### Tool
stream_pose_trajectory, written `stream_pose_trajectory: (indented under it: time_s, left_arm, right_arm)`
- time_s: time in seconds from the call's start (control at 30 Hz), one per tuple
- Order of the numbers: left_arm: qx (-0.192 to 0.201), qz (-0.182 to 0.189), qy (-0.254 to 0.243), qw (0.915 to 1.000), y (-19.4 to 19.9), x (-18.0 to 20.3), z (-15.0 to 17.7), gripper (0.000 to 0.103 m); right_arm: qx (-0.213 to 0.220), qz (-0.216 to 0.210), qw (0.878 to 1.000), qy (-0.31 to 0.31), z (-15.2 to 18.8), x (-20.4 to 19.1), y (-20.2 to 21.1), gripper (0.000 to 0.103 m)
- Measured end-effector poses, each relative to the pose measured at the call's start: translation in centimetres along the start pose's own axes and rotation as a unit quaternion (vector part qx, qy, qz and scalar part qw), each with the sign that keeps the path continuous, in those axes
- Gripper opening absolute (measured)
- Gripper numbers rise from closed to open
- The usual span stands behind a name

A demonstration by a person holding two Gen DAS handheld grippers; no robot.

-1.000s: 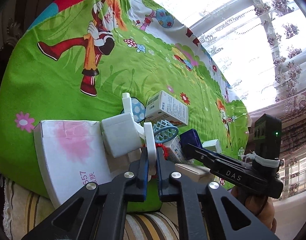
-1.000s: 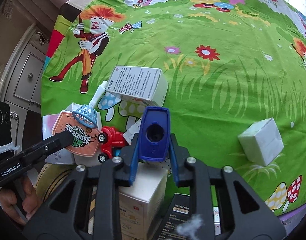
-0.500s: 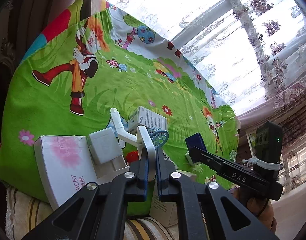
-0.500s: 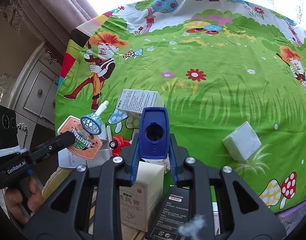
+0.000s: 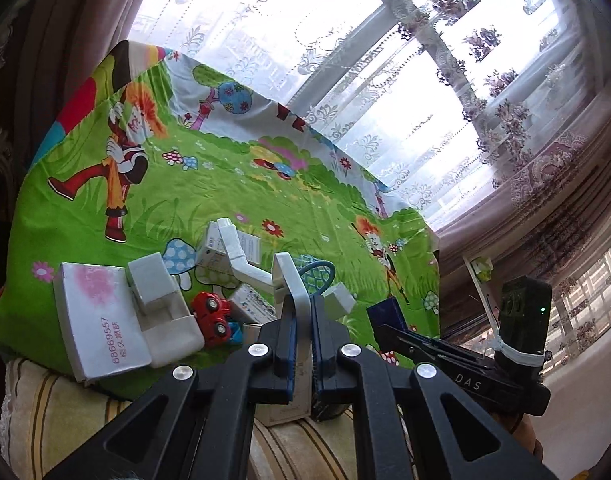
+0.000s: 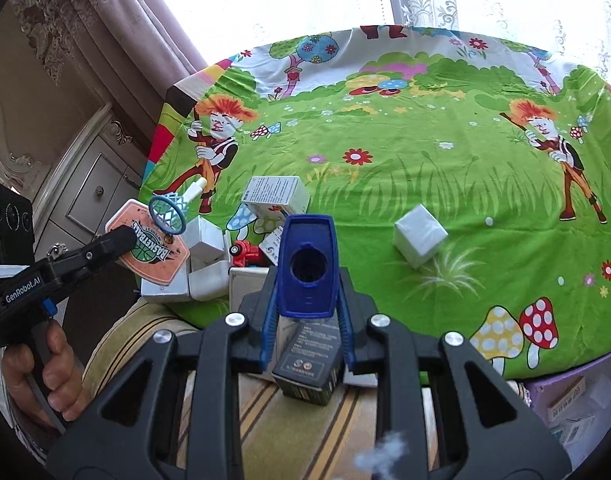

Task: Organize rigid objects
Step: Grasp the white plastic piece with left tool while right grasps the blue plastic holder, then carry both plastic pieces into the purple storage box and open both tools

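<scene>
Toys and boxes clustered at the cloth's near edge

A toy basketball hoop (image 6: pixel 153 240) and a blue holder (image 6: pixel 307 268) are held raised; a red toy car (image 5: pixel 209 316), white boxes (image 5: pixel 101 320) lie together, one white cube (image 6: pixel 419 236) apart.

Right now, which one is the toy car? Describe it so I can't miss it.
Start at the green cartoon bedsheet and go to the clutter at its near edge. The toy car lies between the open white box and the left claw. It alone is bright red with wheels; its neighbours are pale boxes.
</scene>
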State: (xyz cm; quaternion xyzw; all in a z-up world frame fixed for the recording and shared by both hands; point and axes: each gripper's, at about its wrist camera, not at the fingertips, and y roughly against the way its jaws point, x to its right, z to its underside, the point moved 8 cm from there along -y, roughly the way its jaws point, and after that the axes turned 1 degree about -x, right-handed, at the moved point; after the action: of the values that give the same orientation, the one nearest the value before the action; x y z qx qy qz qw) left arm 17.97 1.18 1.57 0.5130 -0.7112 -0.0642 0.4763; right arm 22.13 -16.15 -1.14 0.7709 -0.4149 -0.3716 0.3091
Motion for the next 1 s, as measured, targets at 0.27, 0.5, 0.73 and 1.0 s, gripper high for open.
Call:
stream_pose_trajectory:
  time_s: [0.27,0.5,0.73,1.0]
  left_arm:
    - [-0.031,0.037,-0.029,0.9984,-1.5,5.2,3.3,0.007]
    - [-0.074,0.063,-0.053,0.9938,-3.8,9.4,6.9,0.007]
    - [-0.120,0.090,-0.087,0.9849,-6.0,14.0,10.6,0.007]
    - [-0.173,0.120,-0.121,0.9702,-8.1,18.5,14.6,0.007]
  right_arm:
    - [0.013,0.015,0.999,-0.039,3.8,4.7,4.0,0.030]
    - [0.025,0.041,0.994,-0.095,7.3,10.3,7.6,0.030]
    - [0.028,0.072,0.987,-0.139,11.4,15.4,10.5,0.030]
    - [0.030,0.106,0.978,-0.179,15.2,19.9,13.1,0.030]
